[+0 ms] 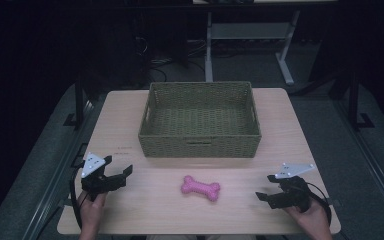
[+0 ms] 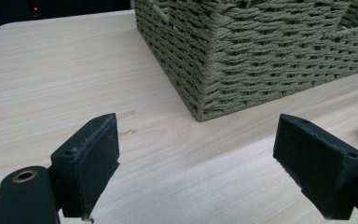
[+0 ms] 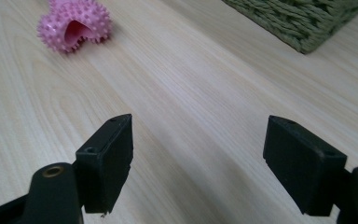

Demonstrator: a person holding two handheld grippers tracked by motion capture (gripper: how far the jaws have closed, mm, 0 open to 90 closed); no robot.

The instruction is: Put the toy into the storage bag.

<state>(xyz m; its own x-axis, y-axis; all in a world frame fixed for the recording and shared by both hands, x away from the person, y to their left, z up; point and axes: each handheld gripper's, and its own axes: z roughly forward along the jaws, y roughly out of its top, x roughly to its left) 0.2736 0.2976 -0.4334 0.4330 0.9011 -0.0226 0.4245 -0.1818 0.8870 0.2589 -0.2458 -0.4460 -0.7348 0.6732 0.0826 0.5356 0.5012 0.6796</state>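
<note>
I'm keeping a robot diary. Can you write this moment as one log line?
left claw: open, empty | right claw: open, empty | pink bone toy: on table between claws | basket: empty

Pink spiky bone toy (image 1: 200,187), lying flat on table, lower centre of high view, long axis roughly left-right. Green woven basket (image 1: 200,141), open-topped, empty, upper centre behind it, apart.

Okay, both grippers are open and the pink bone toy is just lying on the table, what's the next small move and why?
Probably bring the right gripper left toward the pink bone toy and straddle its narrow middle. The toy lies loose on the table between both open grippers, in front of the wicker basket, and the right gripper view shows it ahead of the jaws with nothing between. The left gripper could serve as well.
</note>
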